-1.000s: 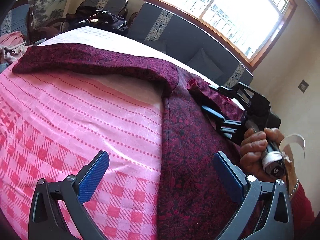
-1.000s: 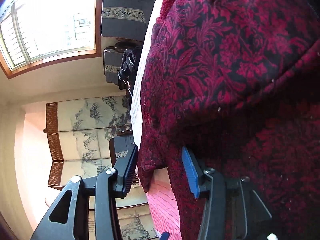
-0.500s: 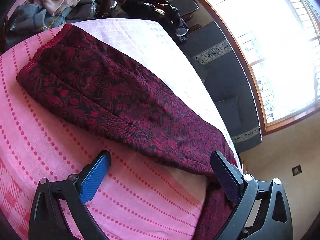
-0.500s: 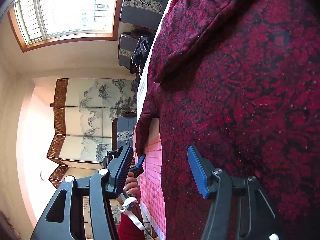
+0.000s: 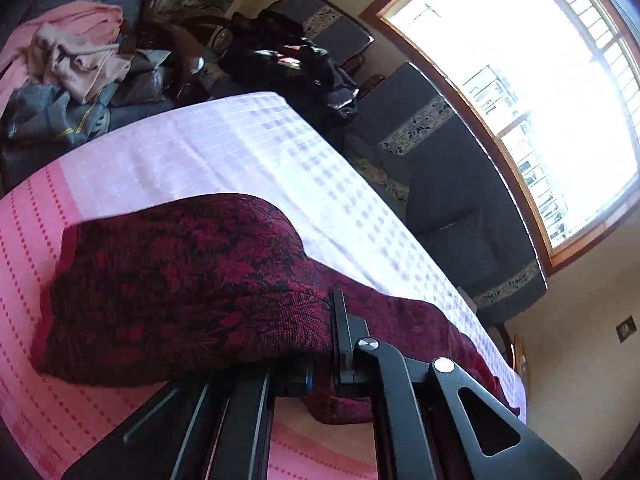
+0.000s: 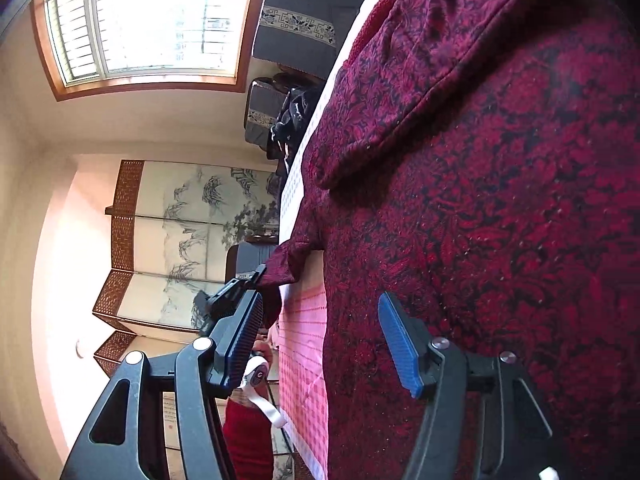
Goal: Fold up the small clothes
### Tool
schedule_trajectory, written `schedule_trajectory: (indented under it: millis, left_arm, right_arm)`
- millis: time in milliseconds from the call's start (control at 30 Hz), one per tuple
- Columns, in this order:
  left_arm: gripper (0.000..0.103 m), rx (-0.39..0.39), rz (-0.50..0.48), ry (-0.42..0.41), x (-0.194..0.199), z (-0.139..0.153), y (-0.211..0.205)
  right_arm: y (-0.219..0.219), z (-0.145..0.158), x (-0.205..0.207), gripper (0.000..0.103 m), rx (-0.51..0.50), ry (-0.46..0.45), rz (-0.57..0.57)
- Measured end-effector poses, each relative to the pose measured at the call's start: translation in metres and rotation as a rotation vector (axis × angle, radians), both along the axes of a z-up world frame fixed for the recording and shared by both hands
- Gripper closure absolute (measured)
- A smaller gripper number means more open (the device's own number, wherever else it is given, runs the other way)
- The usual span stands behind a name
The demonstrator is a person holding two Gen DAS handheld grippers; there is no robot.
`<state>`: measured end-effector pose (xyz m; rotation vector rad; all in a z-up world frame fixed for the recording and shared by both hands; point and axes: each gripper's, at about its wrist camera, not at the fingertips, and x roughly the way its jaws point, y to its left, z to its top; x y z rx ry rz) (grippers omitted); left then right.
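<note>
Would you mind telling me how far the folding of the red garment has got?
Done: little; the garment lies spread on the pink cloth, one flap lying over its body. In hand: the left hand-held gripper is shut on the sleeve; the right hand-held gripper's jaws are opening, with nothing gripped. Left: folding the sleeve in, then the body.

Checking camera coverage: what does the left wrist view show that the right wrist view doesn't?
Only the left wrist view shows the clothes pile past the bed, and the left gripper shut on the red garment.

Only the right wrist view shows the folding screen, the hand on the left gripper, and the right gripper, jaws opening, nothing pinched.

Both show the garment, the pink bedspread, the window and the dark sofa.
</note>
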<state>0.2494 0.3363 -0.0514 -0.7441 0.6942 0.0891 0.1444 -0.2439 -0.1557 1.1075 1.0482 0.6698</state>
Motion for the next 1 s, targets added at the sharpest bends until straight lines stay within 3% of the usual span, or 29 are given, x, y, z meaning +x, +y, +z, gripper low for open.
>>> schedule_trajectory:
  millis: [133, 233, 300, 500, 567, 700, 767, 833, 900, 1000]
  left_arm:
    - [0.097, 0.176, -0.225, -0.164, 0.030, 0.068, -0.120]
    - [0.097, 0.179, -0.397, -0.205, 0.052, 0.083, -0.211]
    - [0.097, 0.187, -0.492, -0.212, 0.063, 0.077, -0.268]
    - [0.097, 0.336, -0.740, -0.193, 0.076, 0.023, -0.410]
    - [0.096, 0.391, -0.785, -0.188, 0.074, 0.005, -0.440]
    - [0.090, 0.528, -0.782, -0.197, 0.064, -0.015, -0.468]
    - [0.079, 0.548, -0.799, -0.206, 0.056, -0.016, -0.473]
    - [0.033, 0.559, -0.838, -0.276, 0.042, -0.009, -0.477]
    - [0.016, 0.597, -0.878, -0.404, 0.017, -0.001, -0.485]
    - [0.012, 0.640, -0.943, -0.477, 0.000, 0.007, -0.496]
  right_arm:
    - [-0.035, 0.018, 0.005, 0.044, -0.069, -0.060, -0.080]
    - [-0.061, 0.029, 0.003, 0.044, -0.097, -0.102, -0.137]
    - [-0.077, 0.033, 0.000, 0.044, -0.108, -0.118, -0.170]
    - [-0.122, 0.024, -0.008, 0.044, -0.114, -0.093, -0.238]
    - [-0.133, 0.021, -0.011, 0.044, -0.111, -0.088, -0.254]
    - [-0.155, 0.018, -0.015, 0.044, -0.107, -0.091, -0.280]
    - [-0.160, 0.020, -0.014, 0.044, -0.116, -0.097, -0.293]
    - [-0.167, 0.021, -0.013, 0.044, -0.116, -0.104, -0.305]
    - [-0.173, 0.020, -0.011, 0.044, -0.108, -0.108, -0.322]
    - [-0.181, 0.021, -0.013, 0.044, -0.098, -0.115, -0.344]
